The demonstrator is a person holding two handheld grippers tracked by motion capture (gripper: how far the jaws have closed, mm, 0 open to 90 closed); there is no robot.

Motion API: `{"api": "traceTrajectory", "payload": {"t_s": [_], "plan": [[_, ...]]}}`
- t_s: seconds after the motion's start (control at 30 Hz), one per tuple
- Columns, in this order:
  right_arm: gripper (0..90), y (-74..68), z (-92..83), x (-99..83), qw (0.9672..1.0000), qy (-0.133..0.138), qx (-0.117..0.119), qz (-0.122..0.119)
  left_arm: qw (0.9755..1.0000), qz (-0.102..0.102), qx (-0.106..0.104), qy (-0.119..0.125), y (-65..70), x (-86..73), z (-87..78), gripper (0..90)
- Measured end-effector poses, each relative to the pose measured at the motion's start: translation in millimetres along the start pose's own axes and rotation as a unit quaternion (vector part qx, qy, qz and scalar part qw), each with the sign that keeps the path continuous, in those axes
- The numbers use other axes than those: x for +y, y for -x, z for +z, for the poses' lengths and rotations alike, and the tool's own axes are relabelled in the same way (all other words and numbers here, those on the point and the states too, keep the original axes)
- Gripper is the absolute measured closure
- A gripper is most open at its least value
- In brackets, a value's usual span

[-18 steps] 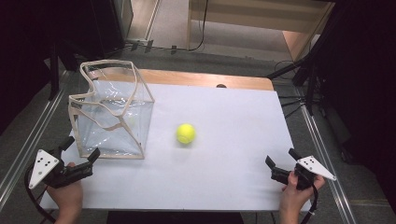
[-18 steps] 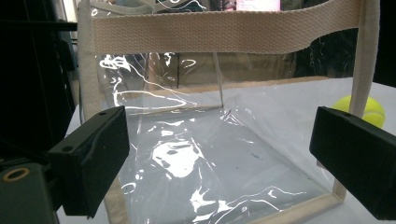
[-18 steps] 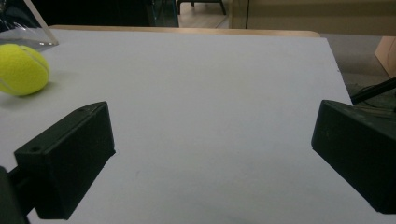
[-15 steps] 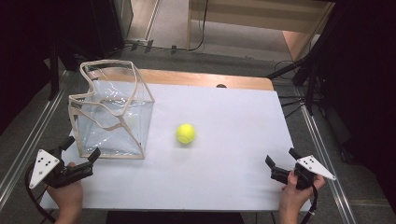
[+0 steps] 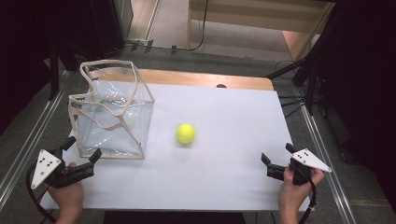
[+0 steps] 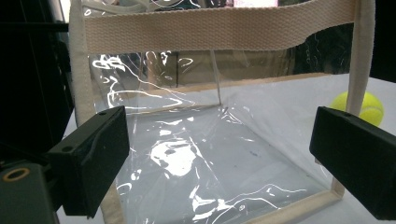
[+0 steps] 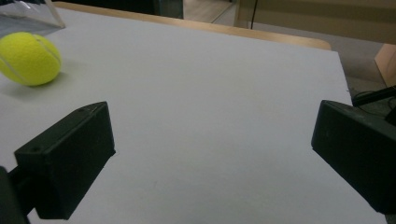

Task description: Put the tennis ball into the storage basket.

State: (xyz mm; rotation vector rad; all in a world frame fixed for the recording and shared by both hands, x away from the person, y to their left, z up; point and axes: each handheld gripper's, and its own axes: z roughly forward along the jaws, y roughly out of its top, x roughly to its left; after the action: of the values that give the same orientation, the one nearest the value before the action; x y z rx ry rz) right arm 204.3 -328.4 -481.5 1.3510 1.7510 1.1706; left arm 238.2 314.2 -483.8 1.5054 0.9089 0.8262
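Note:
A clear plastic bag [image 5: 112, 119] with cream webbing edges and handles stands upright and open-topped on the left of the white table [image 5: 224, 186]. A yellow tennis ball [image 5: 185, 133] lies on the table to its right, also seen through the bag's edge as the ball [image 6: 369, 105] and at far left as the ball [image 7: 29, 58]. My left gripper [image 5: 81, 150] stands open just before the bag's near wall [image 6: 196, 154], nothing between its jaws. My right gripper [image 5: 276, 156] is open near the table's front right, well short of the ball.
A wooden strip [image 5: 196, 78] edges the table's far side. Metal rails [image 5: 28, 140] run along the floor on both sides, and cables and stand legs [image 5: 299, 79] lie at the back right. Bare tabletop [image 7: 210, 93] stretches between my right gripper and the ball.

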Motion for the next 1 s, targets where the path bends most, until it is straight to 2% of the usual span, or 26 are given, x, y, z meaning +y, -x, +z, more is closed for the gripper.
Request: {"api": "traceTrajectory", "payload": {"t_s": [0.27,0.37,0.4,1.0], "plan": [[0.0,-11.4,12.0,19.3,0.9995,-0.013,0.021,-0.022,1.0000,0.005,-0.002,-0.002,0.6,0.1,0.4,5.4],[0.0,-14.4,16.0,24.4,0.9992,-0.018,0.027,-0.023,1.0000,0.005,-0.001,-0.003,0.7,0.2,0.2,5.3],[0.0,-17.8,21.0,30.7,0.9988,-0.020,0.033,-0.030,1.0000,0.005,-0.001,-0.002,0.7,0.2,0.1,5.4],[0.0,-44.4,50.4,57.3,0.9941,-0.039,0.077,-0.065,1.0000,0.005,-0.002,-0.001,1.2,0.2,0.1,5.4]]}}
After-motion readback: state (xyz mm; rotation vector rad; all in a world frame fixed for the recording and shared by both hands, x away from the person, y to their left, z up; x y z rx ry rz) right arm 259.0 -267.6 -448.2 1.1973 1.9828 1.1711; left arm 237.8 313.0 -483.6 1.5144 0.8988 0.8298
